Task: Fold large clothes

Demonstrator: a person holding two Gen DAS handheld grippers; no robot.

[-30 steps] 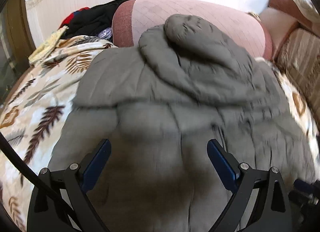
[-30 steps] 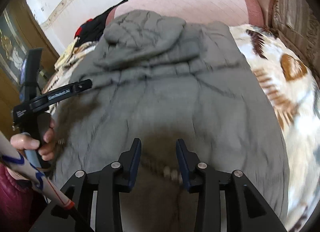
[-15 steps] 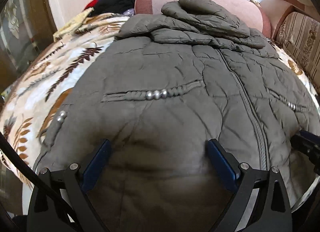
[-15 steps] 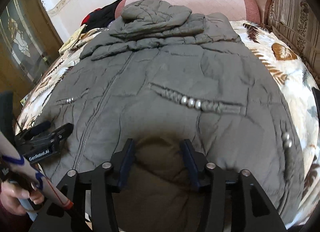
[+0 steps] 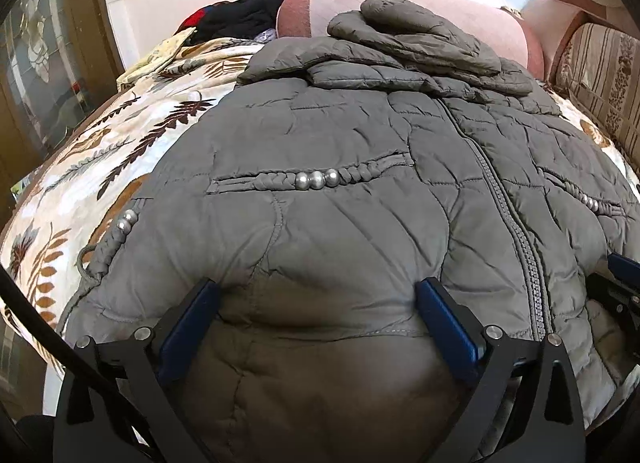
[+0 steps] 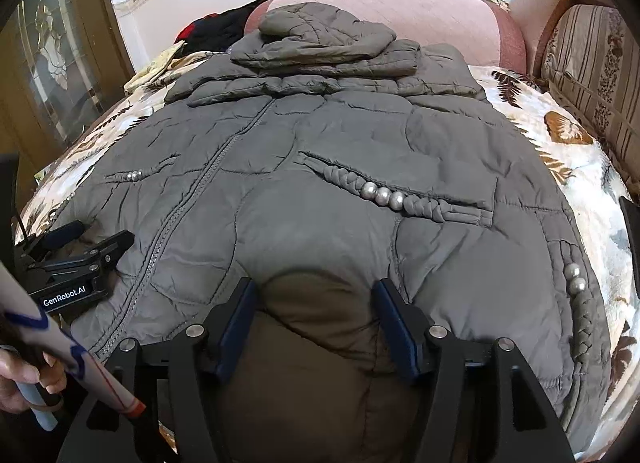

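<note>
Letting go, our right gripper (image 6: 316, 319) has just been opening over the puffy coat (image 6: 320, 183); our left gripper (image 5: 320, 323) gapes wide too, so the hem may slide off, though its edge is maybe hidden.

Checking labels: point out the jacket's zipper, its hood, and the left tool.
zipper (image 6: 188, 203), right wrist view, mid-run of teeth.
hood (image 6: 320, 29), right wrist view, quilted top.
left tool (image 5: 318, 327), left wrist view, between fingertips.

Bright daylight, sharp focus, fisheye-warped edges
</note>
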